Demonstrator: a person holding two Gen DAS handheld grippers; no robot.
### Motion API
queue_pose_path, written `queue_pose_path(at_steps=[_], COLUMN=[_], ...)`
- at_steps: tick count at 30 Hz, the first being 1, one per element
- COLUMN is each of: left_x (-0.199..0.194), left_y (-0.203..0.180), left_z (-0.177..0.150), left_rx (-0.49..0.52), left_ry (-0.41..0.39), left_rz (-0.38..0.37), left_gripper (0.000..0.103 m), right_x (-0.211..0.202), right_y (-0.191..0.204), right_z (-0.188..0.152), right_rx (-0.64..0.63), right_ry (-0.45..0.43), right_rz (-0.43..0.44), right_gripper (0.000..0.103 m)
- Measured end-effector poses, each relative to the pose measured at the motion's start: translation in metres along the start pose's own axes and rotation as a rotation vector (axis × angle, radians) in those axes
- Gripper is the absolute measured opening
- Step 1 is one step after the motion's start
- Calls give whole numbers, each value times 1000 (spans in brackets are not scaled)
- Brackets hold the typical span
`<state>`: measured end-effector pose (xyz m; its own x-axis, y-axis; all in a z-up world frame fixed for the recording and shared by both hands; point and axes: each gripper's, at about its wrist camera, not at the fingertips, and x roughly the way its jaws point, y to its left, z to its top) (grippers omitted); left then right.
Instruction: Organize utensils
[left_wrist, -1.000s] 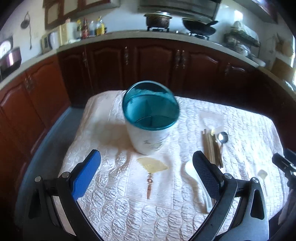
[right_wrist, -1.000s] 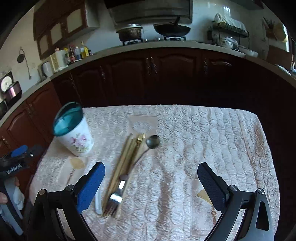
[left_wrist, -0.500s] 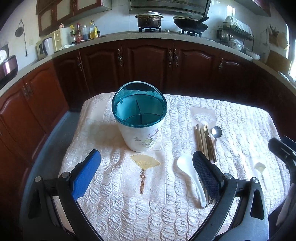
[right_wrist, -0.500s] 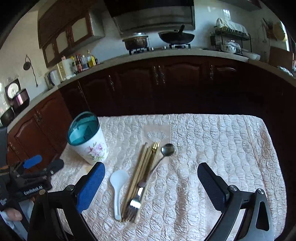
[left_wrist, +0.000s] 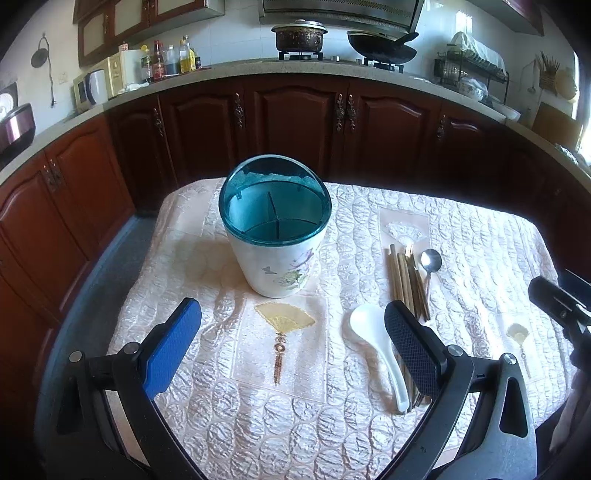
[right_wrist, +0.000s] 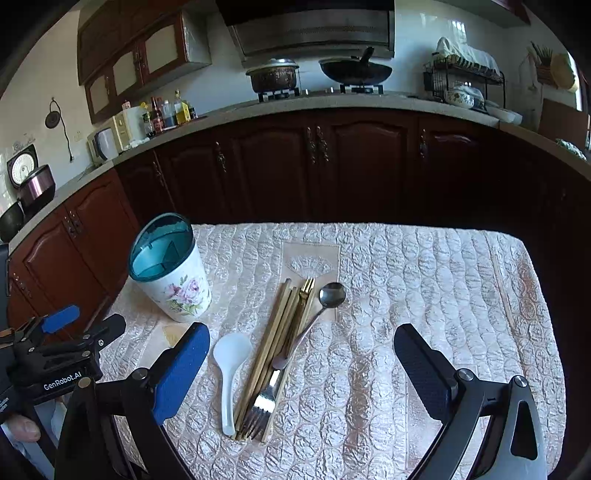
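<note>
While both tools have pulled back since the earlier frames, the left tool and right tool hang wide open, gripping nothing. Utensil holder stands upright on the quilted worktop; right of it lie white spoon, chopsticks, fork, metal spoon, untouched.
</note>
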<state>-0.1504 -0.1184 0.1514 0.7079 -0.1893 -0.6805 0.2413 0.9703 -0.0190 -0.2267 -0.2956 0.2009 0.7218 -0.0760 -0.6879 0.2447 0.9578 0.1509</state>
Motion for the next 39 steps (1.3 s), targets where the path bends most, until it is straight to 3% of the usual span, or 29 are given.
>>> queue_pose_path(at_steps=[39], left_x=[12], left_y=[-2], left_z=[-7], left_rx=[-1], left_ry=[44], left_rz=[-10], left_gripper=[100], right_x=[13], right_y=[-4], right_z=[-9], right_rx=[12], right_ry=[41], right_rz=[2], right_gripper=[99])
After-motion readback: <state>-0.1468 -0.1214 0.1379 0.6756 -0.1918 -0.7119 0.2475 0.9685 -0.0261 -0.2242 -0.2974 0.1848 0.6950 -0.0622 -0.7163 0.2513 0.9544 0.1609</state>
